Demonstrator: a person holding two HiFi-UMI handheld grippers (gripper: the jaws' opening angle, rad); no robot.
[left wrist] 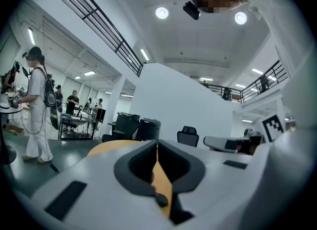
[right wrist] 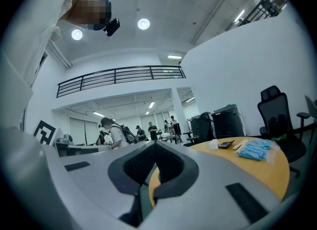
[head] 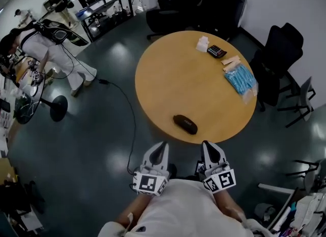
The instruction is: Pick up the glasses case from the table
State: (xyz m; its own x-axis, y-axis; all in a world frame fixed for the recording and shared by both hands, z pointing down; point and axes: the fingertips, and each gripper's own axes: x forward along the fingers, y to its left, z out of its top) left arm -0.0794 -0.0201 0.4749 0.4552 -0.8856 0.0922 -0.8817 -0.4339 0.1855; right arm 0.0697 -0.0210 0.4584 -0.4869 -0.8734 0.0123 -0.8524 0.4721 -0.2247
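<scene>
A dark oblong glasses case (head: 185,124) lies near the front edge of the round wooden table (head: 178,78). My left gripper (head: 162,146) and right gripper (head: 207,145) are held side by side just short of that edge, pointing level toward the table, both shut and empty. The case lies a short way beyond them, between the two. In the left gripper view the jaws (left wrist: 157,146) meet at the tips with the tabletop (left wrist: 109,147) behind. From the right gripper (right wrist: 155,145), its jaws also closed, the table (right wrist: 257,172) stretches to the right. Neither gripper view shows the case.
At the table's far right lie a calculator (head: 216,51), a white packet (head: 202,44), pale sticks (head: 231,60) and a blue packet (head: 240,80). Black office chairs (head: 277,57) stand to the right. A cable (head: 130,113) runs across the floor. A person (head: 48,47) stands far left.
</scene>
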